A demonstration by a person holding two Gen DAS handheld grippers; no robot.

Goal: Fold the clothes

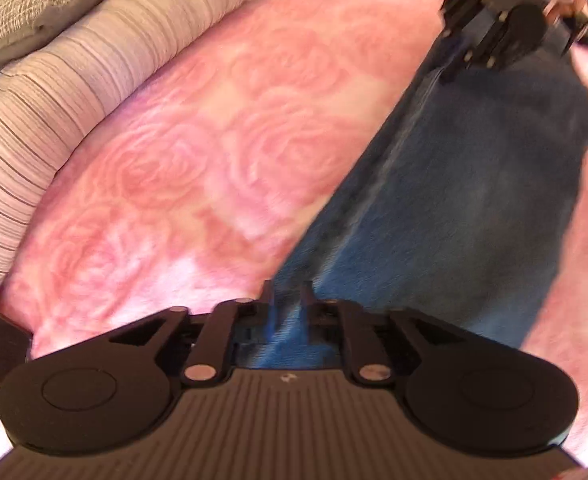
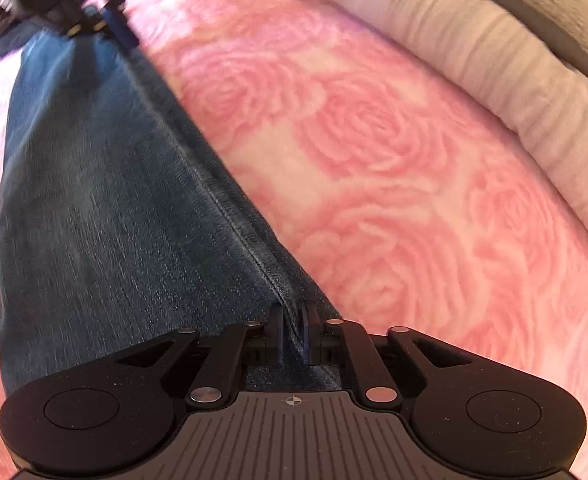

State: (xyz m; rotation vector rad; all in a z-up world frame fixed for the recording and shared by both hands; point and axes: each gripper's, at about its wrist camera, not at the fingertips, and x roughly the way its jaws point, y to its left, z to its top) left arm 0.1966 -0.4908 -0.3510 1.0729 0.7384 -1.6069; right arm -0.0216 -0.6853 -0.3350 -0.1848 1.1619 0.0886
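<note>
Blue jeans, lying long and flat on a pink rose blanket. Thick cloth, soft and floppy, not stiff like a board. Likely a bit heavy for clothes, so bound to sag in the middle when lifted by two ends. Not slippery, not easy to break. Rough weave, good for a firm pinch. A raised seam running down one long edge, thicker there, so a strong place to grab. Best hold: the edge near each end, one pinch at each, so the cloth hangs even and folds straight. A pinch in the middle would let both ends droop. Right gripper at one end, fingers pressed close with the seam fold squeezed between them. Left gripper at the far end of the same long edge, fingers close too, with blue cloth between them; blurry there, but looks like a pinch on the edge. Each gripper seen small and far off in the other's view, at the top corner, right over the denim. Blanket fluffy and soft below, so may drag a little on the cloth when pulled. A striped pillow and a grey cushion along the far side, well apart from the jeans, not in the way. Room on the blanket beside the jeans for laying a fold down.
</note>
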